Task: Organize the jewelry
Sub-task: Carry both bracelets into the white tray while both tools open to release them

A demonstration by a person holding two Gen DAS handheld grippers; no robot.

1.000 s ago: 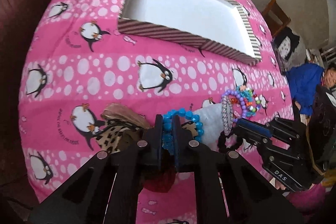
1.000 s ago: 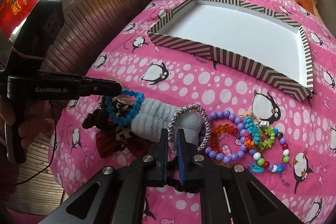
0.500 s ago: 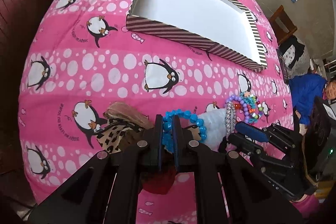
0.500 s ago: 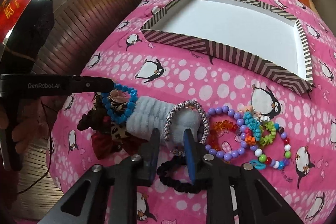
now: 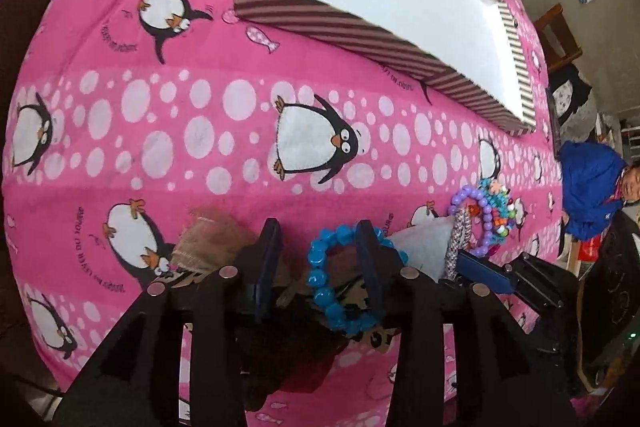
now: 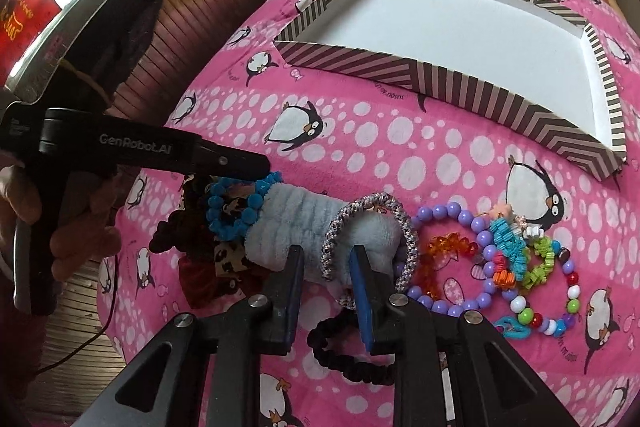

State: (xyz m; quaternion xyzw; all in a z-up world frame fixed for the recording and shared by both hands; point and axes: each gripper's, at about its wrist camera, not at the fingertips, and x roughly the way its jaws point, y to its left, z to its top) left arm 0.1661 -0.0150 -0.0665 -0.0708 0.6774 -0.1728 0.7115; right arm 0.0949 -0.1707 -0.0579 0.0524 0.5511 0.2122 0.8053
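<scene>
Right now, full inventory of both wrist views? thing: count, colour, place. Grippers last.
striped box: 1, brown-and-cream stripes, white inside, nothing in it, far side of the blanket
blanket: 1, pink with penguins, under everything
blue bead bracelet: 1, bright blue, on the left end of the pile
fluffy band: 1, pale blue, middle of the pile
braided ring: 1, grey-white, over the fluffy band
purple bead bracelet: 1, lilac, right of the pile
black hair tie: 1, black, near edge
person in blue jacket: 1, beyond the bed
left gripper: jaws opening, straddling the blue bead bracelet
right gripper: jaws parted around the braided ring, not pressing
</scene>
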